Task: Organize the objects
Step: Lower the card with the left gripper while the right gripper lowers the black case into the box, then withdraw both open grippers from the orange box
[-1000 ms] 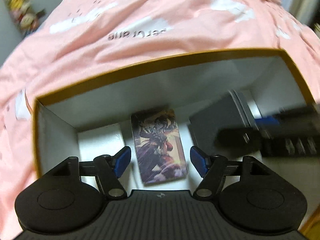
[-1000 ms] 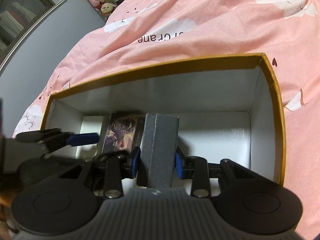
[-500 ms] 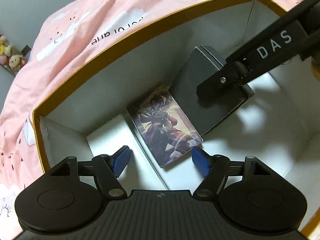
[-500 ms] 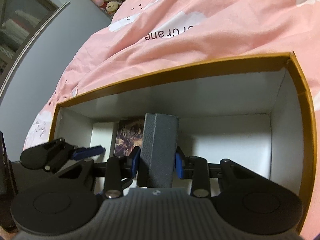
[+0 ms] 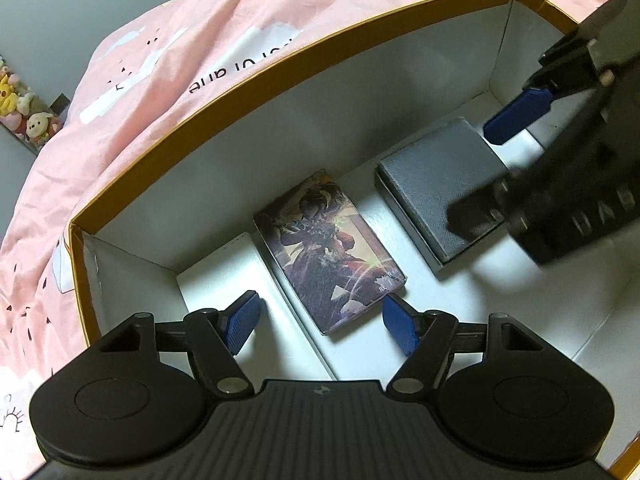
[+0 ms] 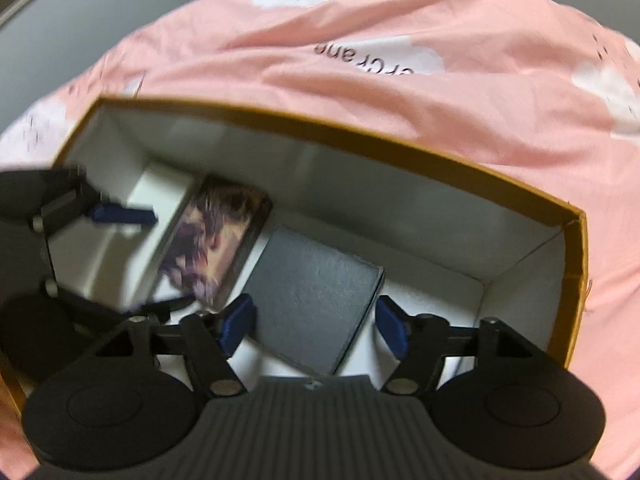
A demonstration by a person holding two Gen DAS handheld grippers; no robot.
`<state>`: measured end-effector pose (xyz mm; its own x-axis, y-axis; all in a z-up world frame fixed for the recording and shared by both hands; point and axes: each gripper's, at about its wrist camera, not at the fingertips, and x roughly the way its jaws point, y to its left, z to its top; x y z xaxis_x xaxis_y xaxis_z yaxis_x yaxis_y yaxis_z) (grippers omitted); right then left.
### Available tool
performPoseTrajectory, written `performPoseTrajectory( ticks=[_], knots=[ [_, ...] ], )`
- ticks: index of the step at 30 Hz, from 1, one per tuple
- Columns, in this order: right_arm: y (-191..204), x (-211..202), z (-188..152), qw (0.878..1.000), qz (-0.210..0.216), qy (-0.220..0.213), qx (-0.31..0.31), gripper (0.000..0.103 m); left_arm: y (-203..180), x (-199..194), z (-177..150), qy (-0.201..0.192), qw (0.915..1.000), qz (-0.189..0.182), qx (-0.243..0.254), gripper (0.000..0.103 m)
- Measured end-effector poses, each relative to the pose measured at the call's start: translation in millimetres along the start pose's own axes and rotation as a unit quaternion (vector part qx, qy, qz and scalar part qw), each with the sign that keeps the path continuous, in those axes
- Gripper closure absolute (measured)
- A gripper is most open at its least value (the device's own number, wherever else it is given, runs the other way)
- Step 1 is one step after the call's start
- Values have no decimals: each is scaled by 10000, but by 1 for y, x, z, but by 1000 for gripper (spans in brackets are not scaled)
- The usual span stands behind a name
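A storage box with a gold rim (image 5: 280, 72) and white inside sits on the pink bed. Inside lie a white flat box (image 5: 228, 268), an illustrated card box (image 5: 328, 252) and a grey textured box (image 5: 440, 184), side by side. My left gripper (image 5: 320, 324) is open and empty above the card box's near end. My right gripper (image 6: 314, 324) is open, its jaws on either side of the grey box (image 6: 316, 300), which lies flat on the floor of the storage box (image 6: 360, 140). The card box (image 6: 216, 244) lies to its left.
The pink bedspread (image 5: 140, 80) with white clouds surrounds the storage box. Plush toys (image 5: 24, 116) sit at the far left by a grey wall. The right half of the storage box floor (image 6: 440, 296) is bare white.
My right gripper has opened and let go of the grey box, which now lies flat next to the card box. My left gripper has stayed open and shifted slightly.
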<state>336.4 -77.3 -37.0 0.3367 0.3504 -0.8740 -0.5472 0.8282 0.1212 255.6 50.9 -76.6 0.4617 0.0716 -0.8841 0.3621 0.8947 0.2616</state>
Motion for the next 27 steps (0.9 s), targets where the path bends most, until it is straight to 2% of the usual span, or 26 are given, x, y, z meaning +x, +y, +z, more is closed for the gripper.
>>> performPoseTrajectory(
  ticks=[6,8,9,13,19,27],
  knots=[
    [11,5,-10,9972,-48,384,-647,33,0,-2,-3,-22,9999,-77,-65,25],
    [14,8,-13,9954,-145,420,-843,42,-1,-3,-4,-22,9999,-85,-76,25],
    [14,9,-14,9949,-177,431,-895,51,-1,-3,-5,-23,9999,-86,-79,25],
    [14,9,-14,9947,-131,278,-982,63,-3,-4,-8,-53,9999,-95,-74,25],
    [24,11,-12,9875,-254,104,-1554,66,-5,-6,-12,-104,9998,-134,-64,26],
    [29,17,-7,9840,-312,-17,-1755,66,-7,-5,-14,-136,9997,-168,-86,25]
  ],
)
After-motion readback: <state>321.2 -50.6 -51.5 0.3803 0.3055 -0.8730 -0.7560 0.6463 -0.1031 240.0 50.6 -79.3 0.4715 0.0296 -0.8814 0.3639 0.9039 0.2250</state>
